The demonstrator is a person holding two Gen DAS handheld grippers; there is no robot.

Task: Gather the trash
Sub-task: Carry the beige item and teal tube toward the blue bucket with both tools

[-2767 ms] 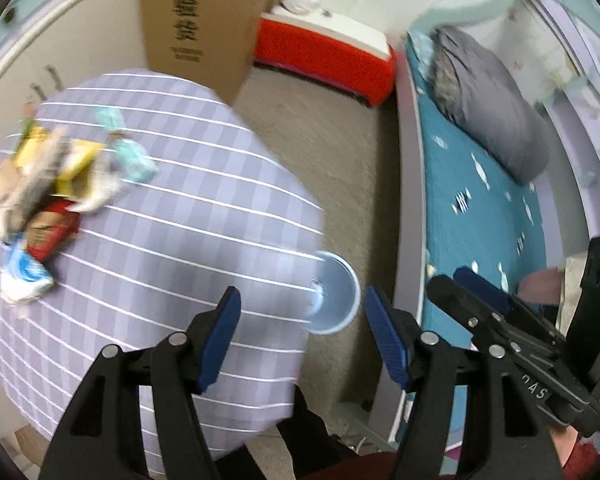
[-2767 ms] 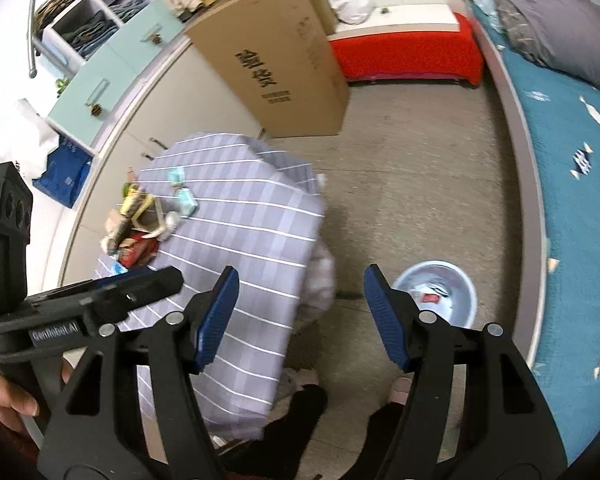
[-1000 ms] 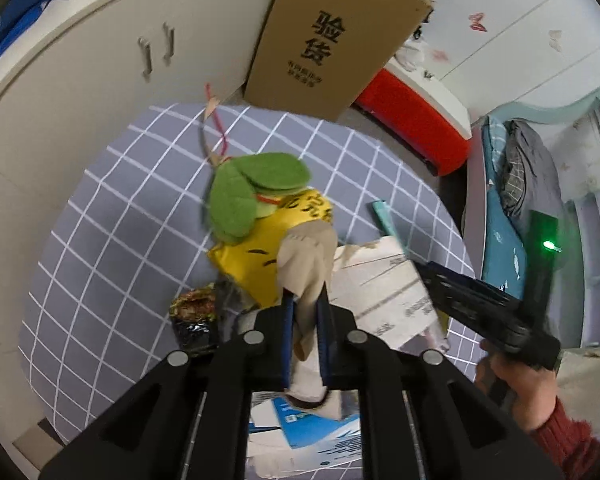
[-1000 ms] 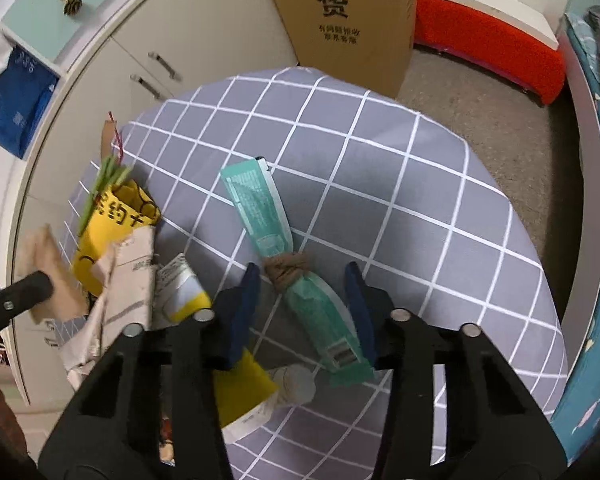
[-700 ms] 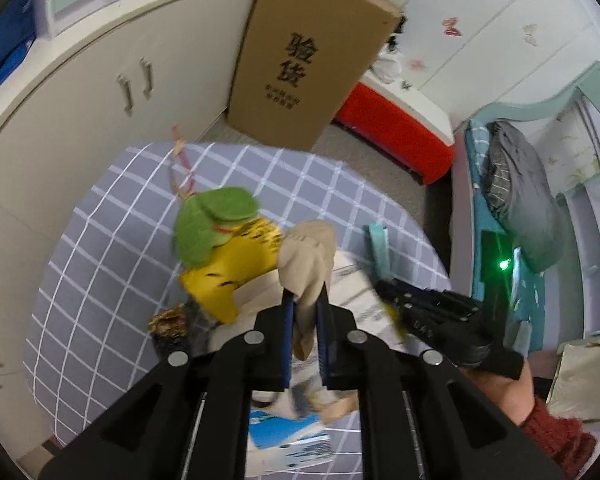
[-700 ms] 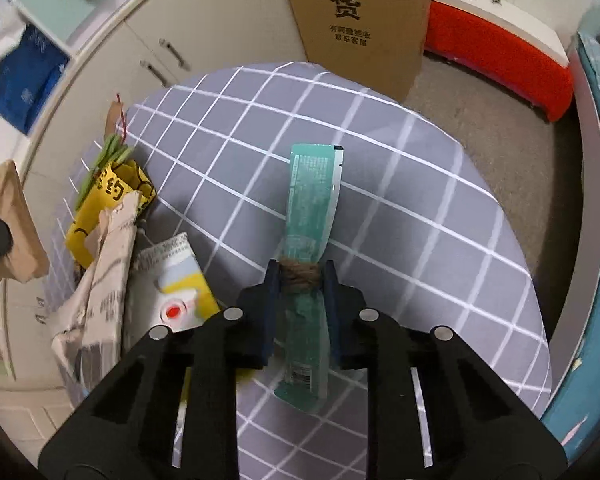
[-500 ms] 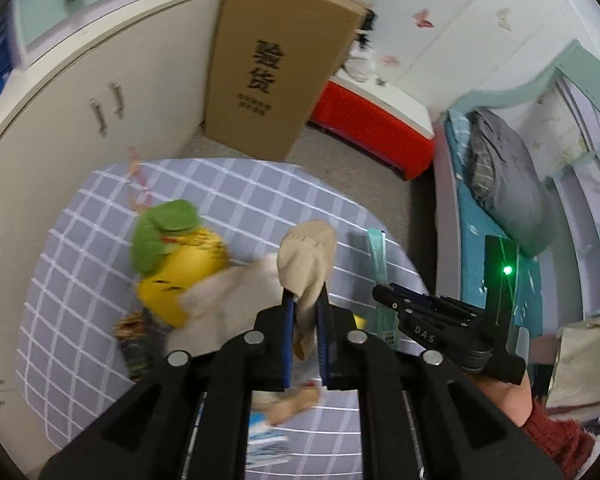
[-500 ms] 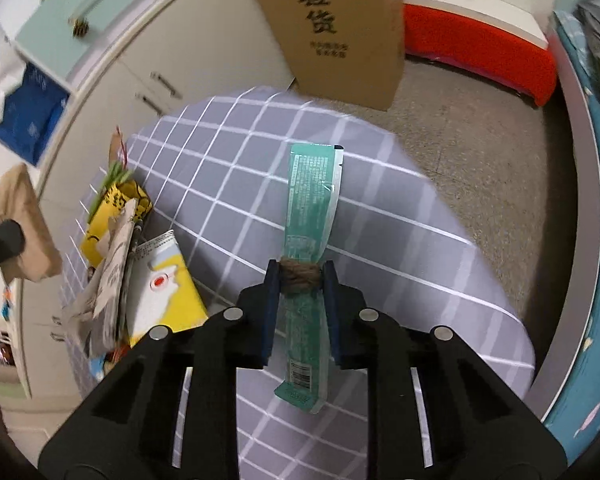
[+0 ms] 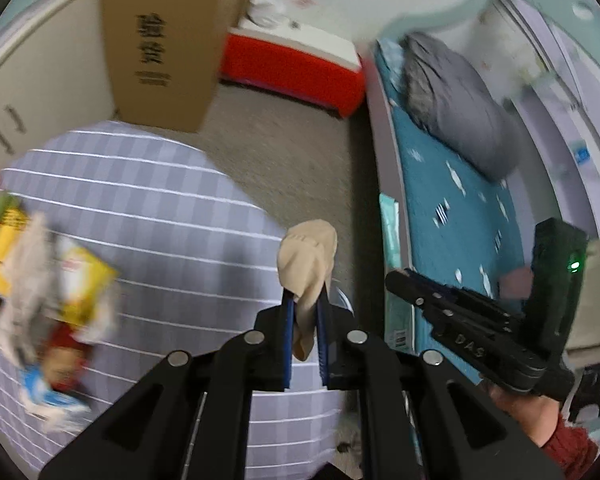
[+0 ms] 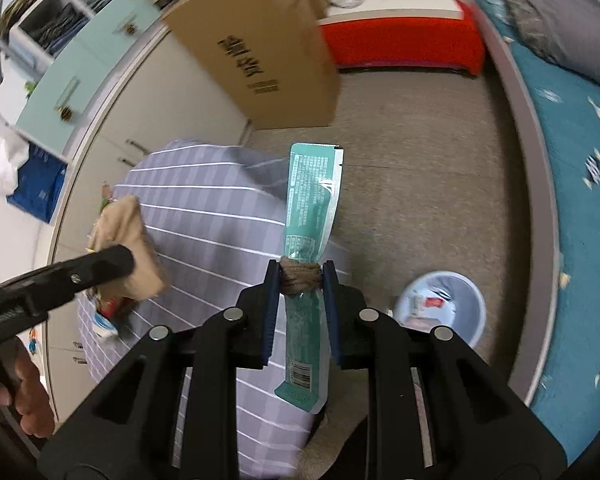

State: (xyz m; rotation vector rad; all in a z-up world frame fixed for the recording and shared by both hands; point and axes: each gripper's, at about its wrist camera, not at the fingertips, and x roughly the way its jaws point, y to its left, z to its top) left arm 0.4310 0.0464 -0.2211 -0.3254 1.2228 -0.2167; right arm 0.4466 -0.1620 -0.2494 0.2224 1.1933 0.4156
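My left gripper [image 9: 304, 308] is shut on a crumpled beige paper scrap [image 9: 310, 256], held over the right edge of the checked table [image 9: 160, 216]. The scrap also shows in the right wrist view [image 10: 128, 248]. My right gripper [image 10: 300, 276] is shut on a teal wrapper tied with brown twine [image 10: 312, 200], held above the floor beside the table [image 10: 212, 216]. The wrapper shows edge-on in the left wrist view [image 9: 392, 248]. A pale blue bin [image 10: 440, 304] with some trash in it stands on the floor to the lower right.
A pile of wrappers [image 9: 52, 280] lies on the table's left side. A large cardboard box [image 9: 164, 44], a red bench [image 9: 296, 68] and white cabinets [image 10: 140, 96] stand behind. A bed with teal cover [image 10: 572, 184] runs along the right.
Both grippers have lifted their trash off the table and swung right, away from the pile and toward the floor and the bin. Both stay shut.
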